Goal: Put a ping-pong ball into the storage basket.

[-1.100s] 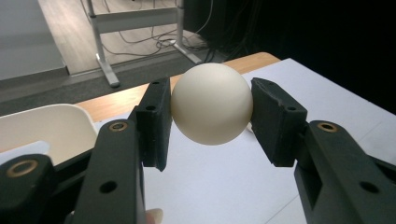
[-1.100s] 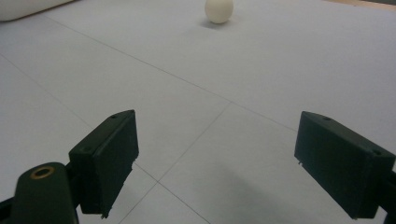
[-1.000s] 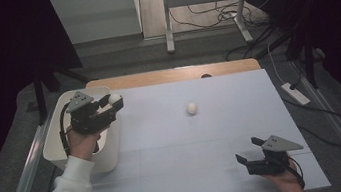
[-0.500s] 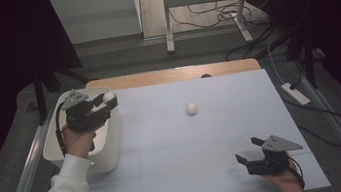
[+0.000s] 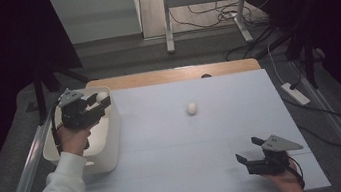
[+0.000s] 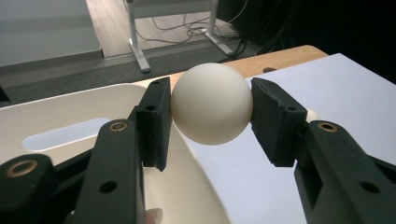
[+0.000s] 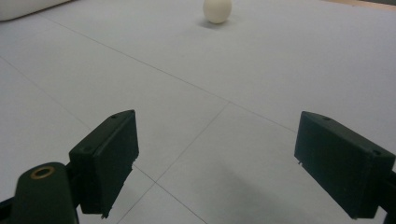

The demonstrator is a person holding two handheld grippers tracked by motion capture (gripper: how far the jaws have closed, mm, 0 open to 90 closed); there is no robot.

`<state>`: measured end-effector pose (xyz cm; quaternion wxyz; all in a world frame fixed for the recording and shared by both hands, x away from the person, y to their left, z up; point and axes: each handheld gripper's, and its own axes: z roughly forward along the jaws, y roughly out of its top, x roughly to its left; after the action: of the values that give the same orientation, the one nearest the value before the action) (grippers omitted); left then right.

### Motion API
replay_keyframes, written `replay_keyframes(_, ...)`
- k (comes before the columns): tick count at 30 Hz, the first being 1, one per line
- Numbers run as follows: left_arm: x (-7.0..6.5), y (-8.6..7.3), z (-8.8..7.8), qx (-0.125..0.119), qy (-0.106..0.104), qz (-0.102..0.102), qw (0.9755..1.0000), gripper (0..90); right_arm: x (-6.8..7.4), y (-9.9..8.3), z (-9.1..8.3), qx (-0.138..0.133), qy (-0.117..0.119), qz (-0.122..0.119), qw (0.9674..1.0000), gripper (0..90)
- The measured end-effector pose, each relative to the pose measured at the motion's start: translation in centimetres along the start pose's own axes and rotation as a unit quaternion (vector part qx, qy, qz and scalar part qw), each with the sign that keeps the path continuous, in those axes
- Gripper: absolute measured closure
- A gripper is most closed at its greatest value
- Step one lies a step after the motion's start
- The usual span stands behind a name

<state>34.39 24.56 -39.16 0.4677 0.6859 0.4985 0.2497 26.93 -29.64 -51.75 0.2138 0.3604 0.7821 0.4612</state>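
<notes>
A white ball (image 6: 211,103) is clamped between the jaws of my left gripper (image 6: 210,119), just above the near rim of a white bin (image 6: 56,116). From the high view, that left gripper (image 5: 96,102) hovers over the bin (image 5: 112,139) at the table's left edge, the ball (image 5: 102,96) at its tip. A second white ball (image 5: 191,107) lies loose mid-table, also ahead in the right gripper view (image 7: 217,10). My right gripper (image 5: 247,149) rests low near the front right, open (image 7: 229,158) with nothing between its jaws.
A pale sheet (image 5: 191,148) with faint grid lines covers the table. A wooden strip (image 5: 170,75) with a small dark hole (image 5: 205,76) runs along the far edge. Cables and a metal stand (image 5: 168,20) are on the floor beyond.
My left gripper has carried the ball a little leftward, farther over the bin. The right gripper and the loose ball have stayed still.
</notes>
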Motion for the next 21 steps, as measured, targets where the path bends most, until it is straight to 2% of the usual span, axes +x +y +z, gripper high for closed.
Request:
replay_keyframes(12, 1.9, 0.0, 0.4, 0.016, 0.026, -0.016, 0.9994, 50.3, 0.0, 0.0, 0.0, 0.0, -0.001, 0.0, 1.0, 13.9)
replay_keyframes(21, 2.4, -0.3, 0.9, 0.031, 0.035, -0.016, 0.9988, 50.3, 0.0, 0.0, 0.0, 0.0, -0.001, 0.0, 1.0, 13.9)
